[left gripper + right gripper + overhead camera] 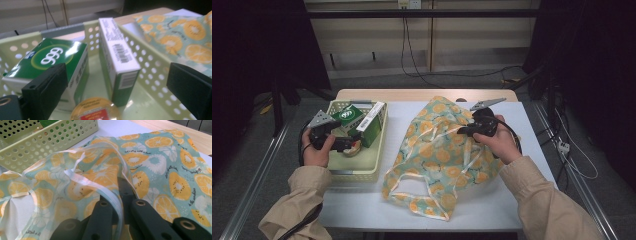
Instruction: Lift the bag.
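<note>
On a white-topped table point(522, 125) a person works with two hand-held grippers. The right gripper point(462, 131) has its black jaws pressed together on the white-trimmed edge of a fabric bag point(437, 155) printed with orange slices on pale teal; in the right gripper view the trim point(110, 195) runs down between the closed jaws, and the cloth is lifted a little there. The bag lies crumpled across the middle of the table, its handles spread toward the near edge, just beside a pale green perforated basket point(362, 167) at the left. The left gripper point(354, 142) hovers inside that basket with its jaws spread wide and nothing between them. Ahead of them, in the left gripper view, stand a green box with a white "999" logo point(50, 60) lying flat at the left, a taller green and white box with a barcode point(117, 57) standing on edge near the basket wall, and a small round container with a clear lid point(93, 110) closest to the jaws.
</note>
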